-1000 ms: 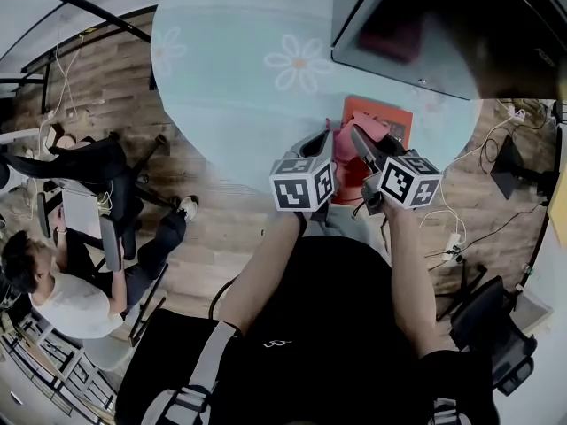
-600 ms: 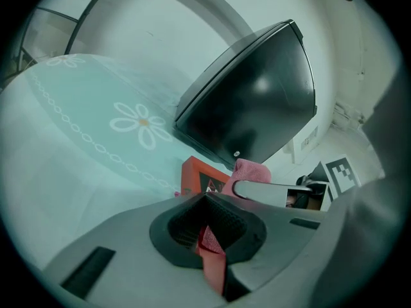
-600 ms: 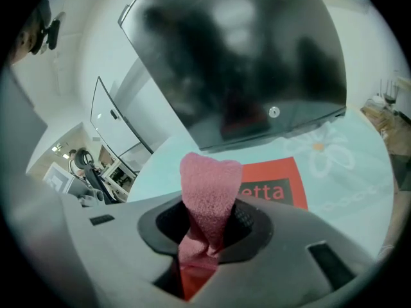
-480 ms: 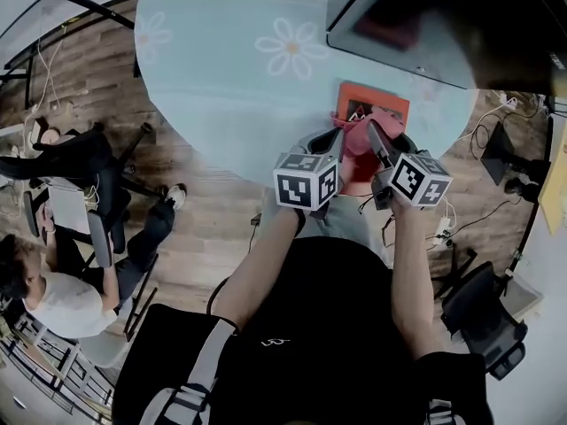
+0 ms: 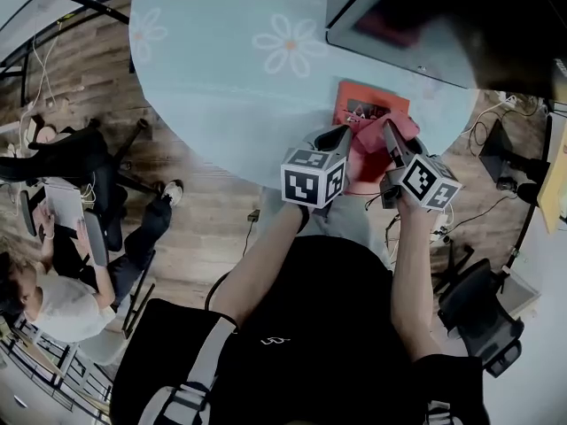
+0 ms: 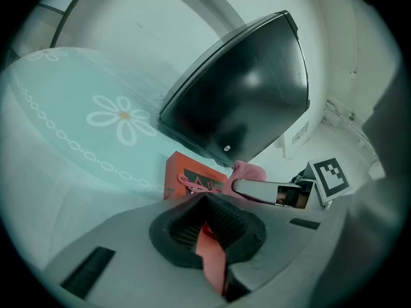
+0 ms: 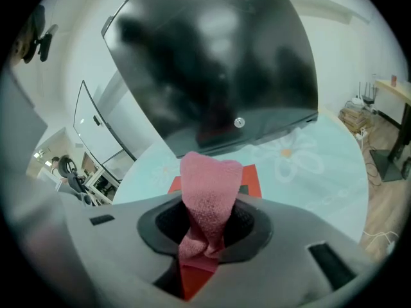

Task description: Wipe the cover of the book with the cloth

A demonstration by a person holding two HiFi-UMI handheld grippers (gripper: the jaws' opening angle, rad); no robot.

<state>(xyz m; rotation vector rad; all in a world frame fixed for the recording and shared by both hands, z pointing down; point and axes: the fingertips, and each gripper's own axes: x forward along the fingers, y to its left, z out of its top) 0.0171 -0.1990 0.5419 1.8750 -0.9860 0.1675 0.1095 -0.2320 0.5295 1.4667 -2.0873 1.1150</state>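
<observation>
Right gripper (image 5: 391, 136) carried cloth (image 5: 373, 139) rightward across book (image 5: 351, 96); gap to left gripper (image 5: 337, 138) widened

No readable text, pink lettering on the book (image 6: 183, 172) cover too blurred to read

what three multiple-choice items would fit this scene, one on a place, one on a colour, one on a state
1. Where does the book lie?
A on the floor
B on the table, in front of the dark screen
C on a chair

2. What colour is the cloth?
A blue
B white
C pink

3. How does the right gripper stand?
A shut on the cloth
B open and empty
C shut on the book

Answers: 1 B, the head view shows it on the flowered tabletop near the edge. 2 C, it shows pink in every view. 3 A, the right gripper view shows the cloth pinched between the jaws.
</observation>
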